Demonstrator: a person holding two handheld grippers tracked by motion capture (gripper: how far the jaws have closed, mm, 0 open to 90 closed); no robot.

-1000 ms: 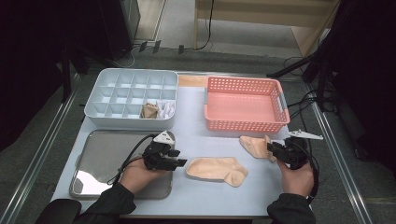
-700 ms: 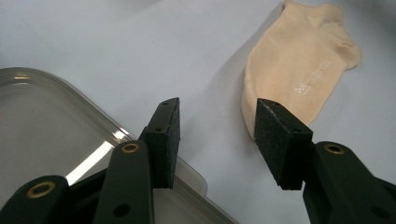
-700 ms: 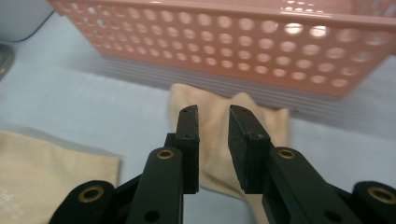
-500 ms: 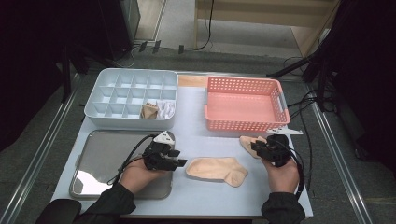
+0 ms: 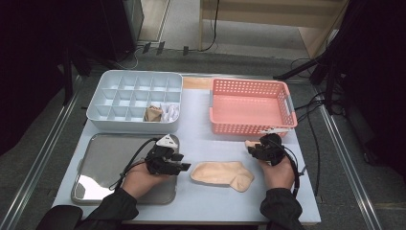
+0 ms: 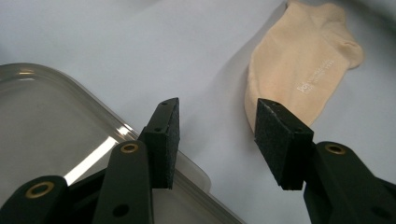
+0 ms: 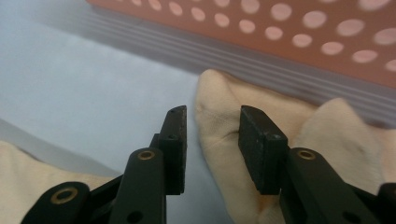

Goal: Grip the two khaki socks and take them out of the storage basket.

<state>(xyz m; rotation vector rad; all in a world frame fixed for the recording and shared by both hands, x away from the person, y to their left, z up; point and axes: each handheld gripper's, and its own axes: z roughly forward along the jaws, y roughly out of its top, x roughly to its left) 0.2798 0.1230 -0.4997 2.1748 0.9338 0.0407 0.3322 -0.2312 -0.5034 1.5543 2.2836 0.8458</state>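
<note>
A beige sock (image 5: 222, 173) lies flat on the table's front middle. My left gripper (image 5: 184, 167) is open just left of it, over the corner of a metal tray (image 5: 100, 165); in the left gripper view the sock (image 6: 303, 65) lies ahead and to the right of that gripper (image 6: 217, 140). A second beige sock (image 5: 249, 143) lies in front of the pink basket (image 5: 251, 127). My right gripper (image 5: 253, 151) is down on it. Its jaws (image 7: 210, 149) stand open, with the sock's (image 7: 327, 130) rounded end between them.
A white compartment tray (image 5: 119, 91) at the back left holds a rolled beige sock (image 5: 153, 113) and a white one (image 5: 170, 112). The pink basket's wall (image 7: 280, 28) stands close behind the right gripper. The first sock (image 7: 23, 177) lies near the right gripper.
My right gripper has moved left onto the second sock, covering most of it. The left gripper and the middle sock have stayed put.
</note>
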